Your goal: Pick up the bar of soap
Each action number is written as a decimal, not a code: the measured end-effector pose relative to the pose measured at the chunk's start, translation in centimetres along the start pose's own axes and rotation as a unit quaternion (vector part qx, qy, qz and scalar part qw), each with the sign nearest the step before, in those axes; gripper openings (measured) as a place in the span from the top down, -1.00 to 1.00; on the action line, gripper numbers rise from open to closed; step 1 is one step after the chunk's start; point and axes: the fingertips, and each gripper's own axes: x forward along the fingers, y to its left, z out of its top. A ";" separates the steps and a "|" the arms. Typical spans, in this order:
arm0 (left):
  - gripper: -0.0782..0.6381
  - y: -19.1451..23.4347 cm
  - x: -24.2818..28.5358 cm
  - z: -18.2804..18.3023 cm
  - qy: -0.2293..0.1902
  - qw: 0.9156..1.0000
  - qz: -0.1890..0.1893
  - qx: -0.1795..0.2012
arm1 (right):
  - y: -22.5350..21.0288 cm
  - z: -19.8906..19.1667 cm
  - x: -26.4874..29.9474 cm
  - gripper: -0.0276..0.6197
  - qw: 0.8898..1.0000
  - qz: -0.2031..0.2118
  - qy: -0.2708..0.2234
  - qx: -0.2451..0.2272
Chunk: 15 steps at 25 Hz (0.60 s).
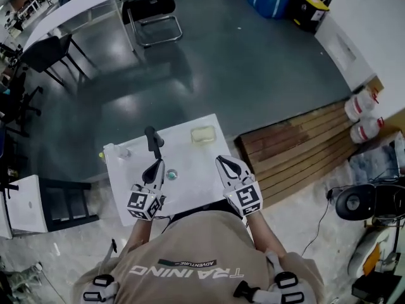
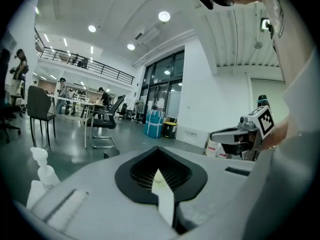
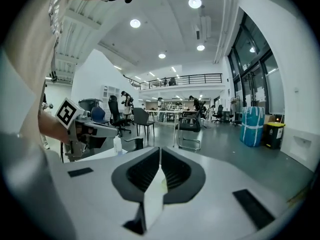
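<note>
Nearest the camera, "TRAINING" and, smaller, "ADVENTURE" could be read on the person's shirt (image 1: pixel 190 268). Just beyond it, the left gripper (image 1: pixel 155 164) and the right gripper (image 1: pixel 223 162) were held over the near half of the white table (image 1: pixel 190 192). Both had their jaws pressed together on nothing, and they were judged to be poised ahead of a reach. The bar of soap (image 1: pixel 203 134) lay untouched near the table's far edge, nearer the right gripper. No marking could be made out on it.

"TRAINING" and "ADVENTURE", upside down on the person's shirt (image 1: pixel 190 268)
</note>
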 end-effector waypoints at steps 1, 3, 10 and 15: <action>0.79 0.4 0.0 0.4 -0.008 1.000 0.002 -0.003 | 0.0 0.1 0.1 0.90 1.000 0.000 0.007 -0.001; 0.79 1.3 0.0 1.0 -0.020 1.000 0.013 -0.015 | -0.2 0.4 0.5 0.90 1.000 0.002 0.014 -0.007; 0.79 2.2 -1.2 1.0 -0.029 0.998 0.056 -0.020 | -0.8 2.5 3.1 0.90 0.999 0.036 -0.019 -0.029; 0.79 3.1 -2.4 0.9 -0.023 0.996 0.085 -0.020 | -1.6 2.4 4.4 0.90 0.998 0.049 -0.032 -0.018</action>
